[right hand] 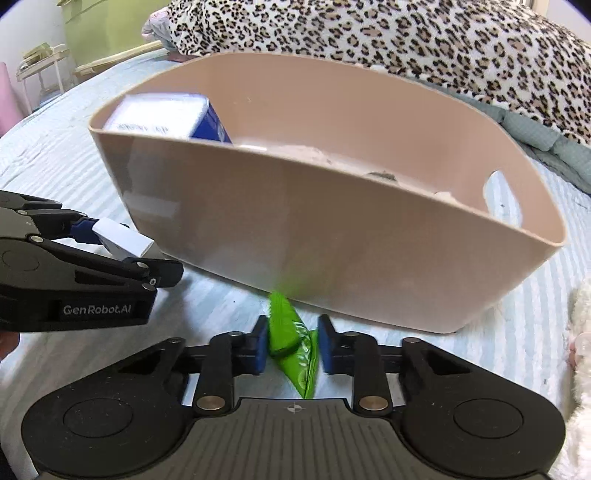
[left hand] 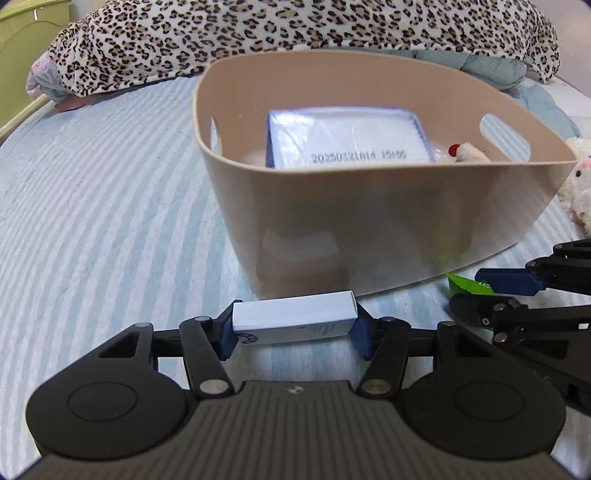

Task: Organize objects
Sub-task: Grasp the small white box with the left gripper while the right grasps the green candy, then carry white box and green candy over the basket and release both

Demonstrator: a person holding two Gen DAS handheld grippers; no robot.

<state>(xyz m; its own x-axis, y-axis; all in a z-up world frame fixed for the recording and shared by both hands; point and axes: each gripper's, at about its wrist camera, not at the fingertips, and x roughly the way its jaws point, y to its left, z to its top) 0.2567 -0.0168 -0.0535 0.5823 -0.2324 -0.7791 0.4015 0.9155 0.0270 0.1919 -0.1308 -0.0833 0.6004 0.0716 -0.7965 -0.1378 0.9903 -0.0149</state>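
My left gripper (left hand: 293,326) is shut on a small white box (left hand: 295,319), held crosswise just in front of the beige plastic basket (left hand: 369,221). My right gripper (right hand: 291,345) is shut on a green packet (right hand: 293,343), also just in front of the basket (right hand: 332,240). The basket holds a white and blue box (left hand: 343,136) and a white plush toy (left hand: 469,153). In the right wrist view the left gripper (right hand: 125,247) with its white box (right hand: 123,240) is at the left. In the left wrist view the right gripper (left hand: 476,291) with the green packet (left hand: 467,284) is at the right.
Everything rests on a bed with a pale striped cover (left hand: 92,203). A leopard-print blanket (left hand: 258,33) lies bunched behind the basket. A white plush toy (left hand: 580,184) lies on the bed to the right of the basket. Green furniture (right hand: 92,29) stands beyond the bed.
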